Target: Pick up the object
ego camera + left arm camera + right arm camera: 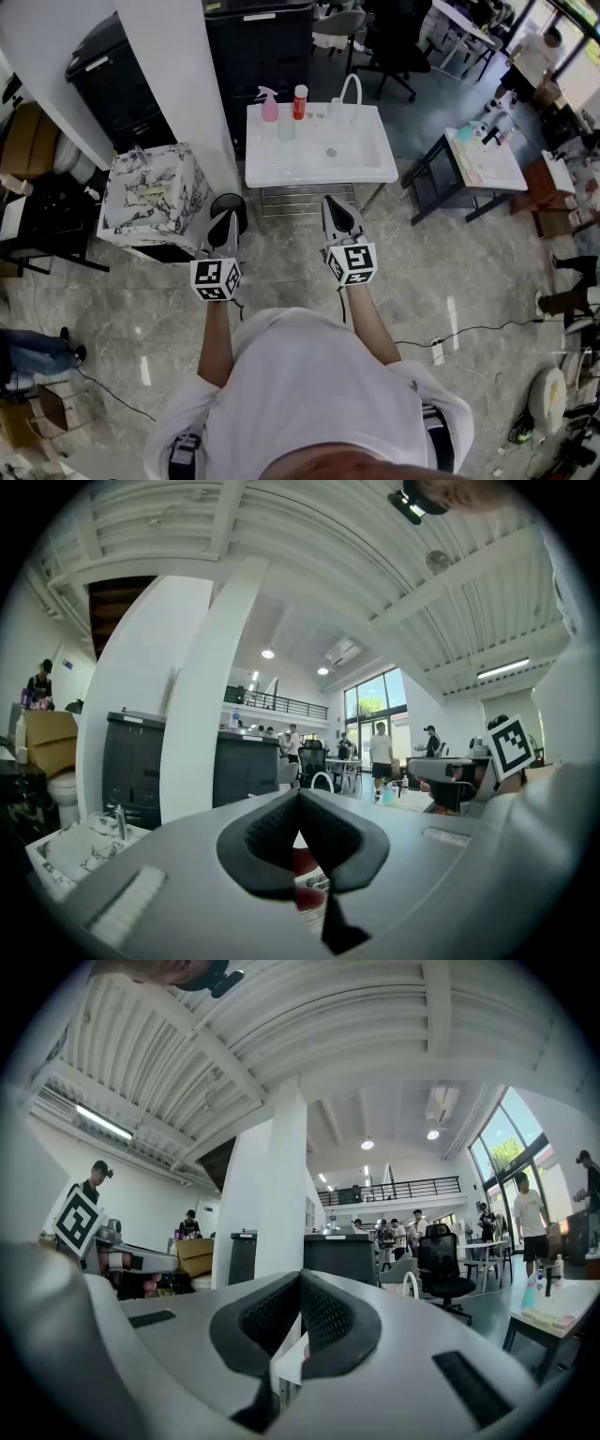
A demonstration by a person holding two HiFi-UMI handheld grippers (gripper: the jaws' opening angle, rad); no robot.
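Observation:
A white sink table (370, 171) stands ahead of me on the floor. On its back edge are a pink spray bottle (269, 103), a red bottle (300, 101), a clear cup (286, 128) and a white arched faucet (352, 89). My left gripper (224, 221) and right gripper (338, 212) are held side by side short of the table's front edge, apart from every object. In the left gripper view the pads (272, 841) meet with nothing between them. The right gripper's pads (328, 1321) also meet, empty.
A marble-patterned box (150, 192) and a black round stool (228, 204) stand left of the sink. A white pillar (178, 75) and a black cabinet (258, 37) are behind. A small table (483, 159) stands at the right. A cable (450, 333) lies on the floor.

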